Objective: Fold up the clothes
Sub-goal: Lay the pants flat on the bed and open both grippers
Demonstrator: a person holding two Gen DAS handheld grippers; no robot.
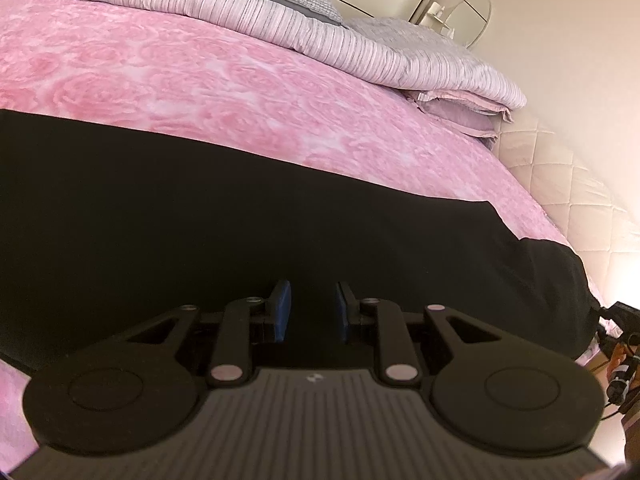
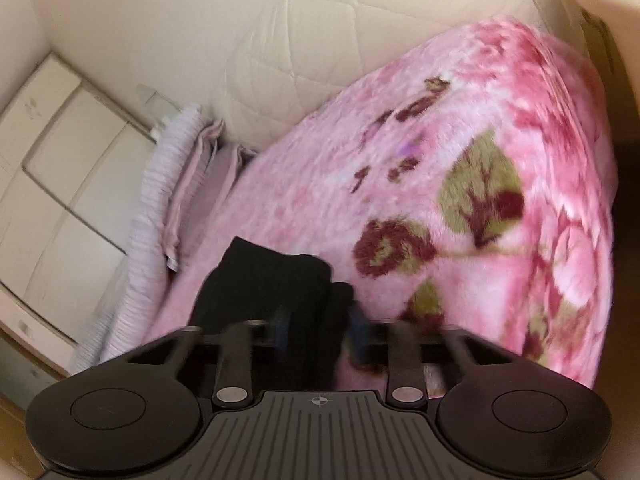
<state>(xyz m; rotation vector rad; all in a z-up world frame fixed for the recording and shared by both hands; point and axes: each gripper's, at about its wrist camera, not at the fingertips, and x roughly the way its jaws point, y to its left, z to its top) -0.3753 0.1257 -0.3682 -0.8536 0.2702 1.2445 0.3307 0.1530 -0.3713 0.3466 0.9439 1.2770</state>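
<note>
**Black garment spread on pink bed, one end between the right jaws**

Black garment (image 1: 224, 208) lies flat across the pink blanket (image 1: 168, 68). The left gripper (image 1: 309, 307) hovers over it, jaws parted and empty. The right gripper (image 2: 320, 330), blurred, straddles a bunched end (image 2: 276, 284); its grip cannot be told. A fold looks under way; next, carry that end squarely across.

Right gripper (image 2: 320, 330) jaws straddle a bunched black garment (image 2: 264, 284) on the pink floral blanket (image 2: 460, 184).
</note>
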